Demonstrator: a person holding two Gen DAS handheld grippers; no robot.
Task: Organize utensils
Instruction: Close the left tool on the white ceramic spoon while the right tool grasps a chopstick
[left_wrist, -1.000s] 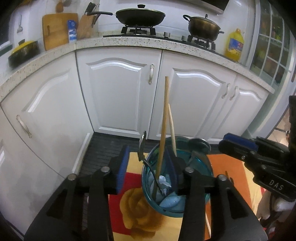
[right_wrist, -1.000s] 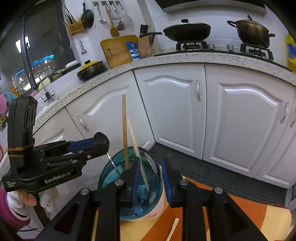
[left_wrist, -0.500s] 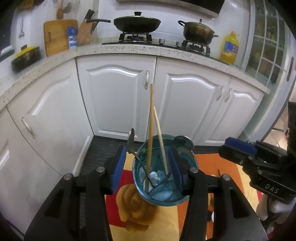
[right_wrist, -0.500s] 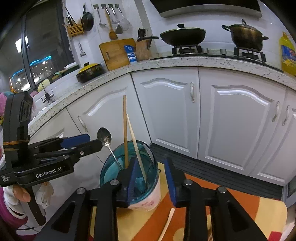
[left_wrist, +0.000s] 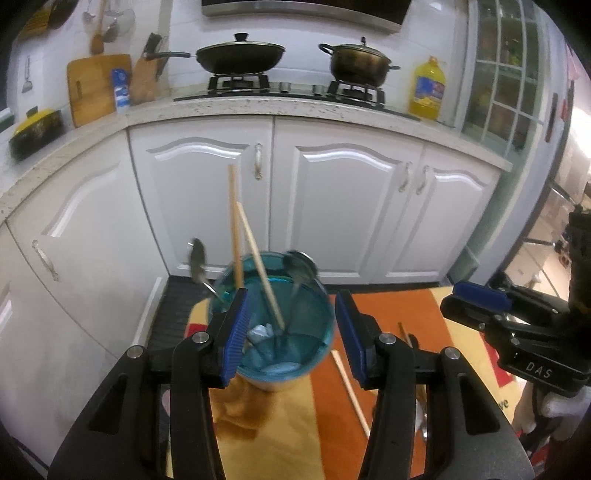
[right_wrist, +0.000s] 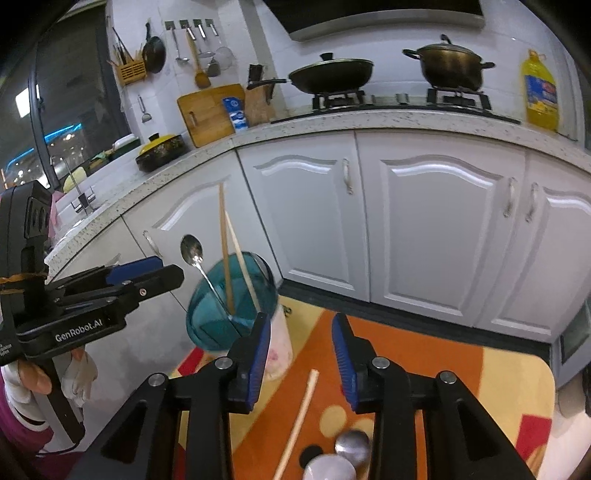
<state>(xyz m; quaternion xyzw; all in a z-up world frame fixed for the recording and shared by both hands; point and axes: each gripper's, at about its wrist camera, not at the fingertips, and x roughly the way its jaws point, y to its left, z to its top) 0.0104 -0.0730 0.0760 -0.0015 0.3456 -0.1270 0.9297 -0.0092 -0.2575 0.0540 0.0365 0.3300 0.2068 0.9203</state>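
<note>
Across the far side, from nine to three o'clock: glossy white cabinet doors (left_wrist: 332, 206) with arched raised panels and slim metal handles, capped by a speckled stone countertop (left_wrist: 258, 107). Up at twelve o'clock on the hob, a dark lidded wok (left_wrist: 240, 57) and a brassy round pot (left_wrist: 356, 64).

Below, toward six o'clock: a smooth table mat (right_wrist: 424, 354) in orange and yellow shapes.

In the left wrist view, left gripper (left_wrist: 291, 299) with jaws spread wide, ribbed blue pads on black angular fingers, framing the cup without pressing it; from the right wrist view, seen out at nine o'clock of the cup, clear of its wall. Right gripper (right_wrist: 301, 325) with jaws opening, nothing clasped between the pads, only mat visible through the gap.

At ten o'clock of the right gripper, on the mat's far left corner: a round translucent teal cup (right_wrist: 207, 325) with a pale outer wall. Inside, two straight wooden chopsticks (left_wrist: 233, 221) leaning crossed, tips up toward twelve o'clock, plus a shiny metal spoon (right_wrist: 192, 251) angled out to ten o'clock, oval bowl upward. A second spoon bowl (left_wrist: 301, 260) resting at the cup's far rim.

At six o'clock under the right gripper: one loose pale chopstick (right_wrist: 301, 413) flat on the mat, beside two rounded steel utensil ends (right_wrist: 351, 445), blurred.
</note>
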